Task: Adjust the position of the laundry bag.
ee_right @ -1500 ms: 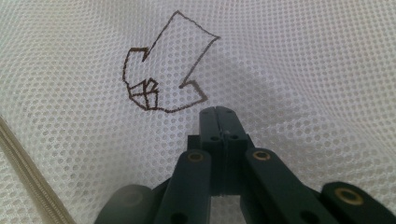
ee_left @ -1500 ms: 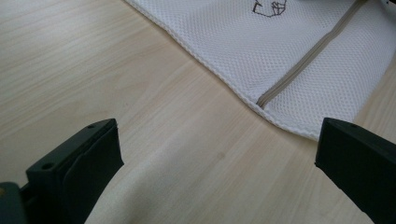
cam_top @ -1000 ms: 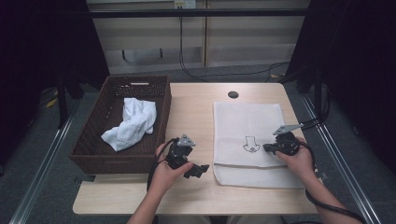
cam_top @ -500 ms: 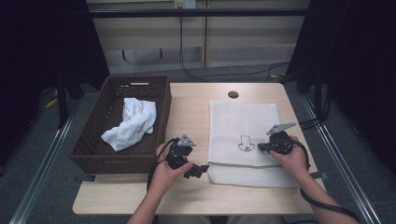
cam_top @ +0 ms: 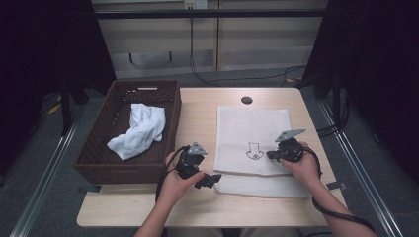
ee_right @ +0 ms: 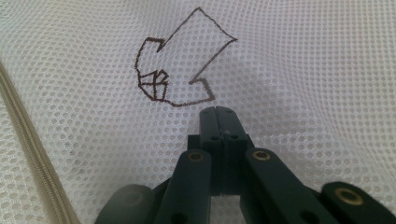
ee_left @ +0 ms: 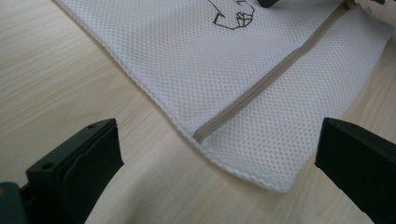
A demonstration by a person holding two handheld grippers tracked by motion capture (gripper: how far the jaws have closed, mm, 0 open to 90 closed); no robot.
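A white mesh bag [cam_top: 252, 123] lies flat on the right half of the wooden table [cam_top: 197, 113], with a brown arrow drawing [cam_top: 254, 150] on it. My right gripper [cam_top: 269, 154] is shut, its tips resting on the mesh just right of the drawing [ee_right: 180, 70]; in the right gripper view the right gripper [ee_right: 216, 112] shows both jaws pressed together with no fabric seen between them. My left gripper [cam_top: 210, 180] stands open at the bag's near-left corner. In the left gripper view the left gripper [ee_left: 217, 154] frames that corner of the bag [ee_left: 210, 60] and the end of its beige zipper [ee_left: 266, 79].
A dark wicker basket [cam_top: 99, 163] stands on the table's left side with a crumpled white cloth [cam_top: 138, 131] inside. A round cable hole [cam_top: 246, 100] sits near the table's far edge. Bare wood lies between the basket and the bag.
The right gripper has slid left across the table and the bag has shifted left with it. The left gripper has stayed where it was, open.
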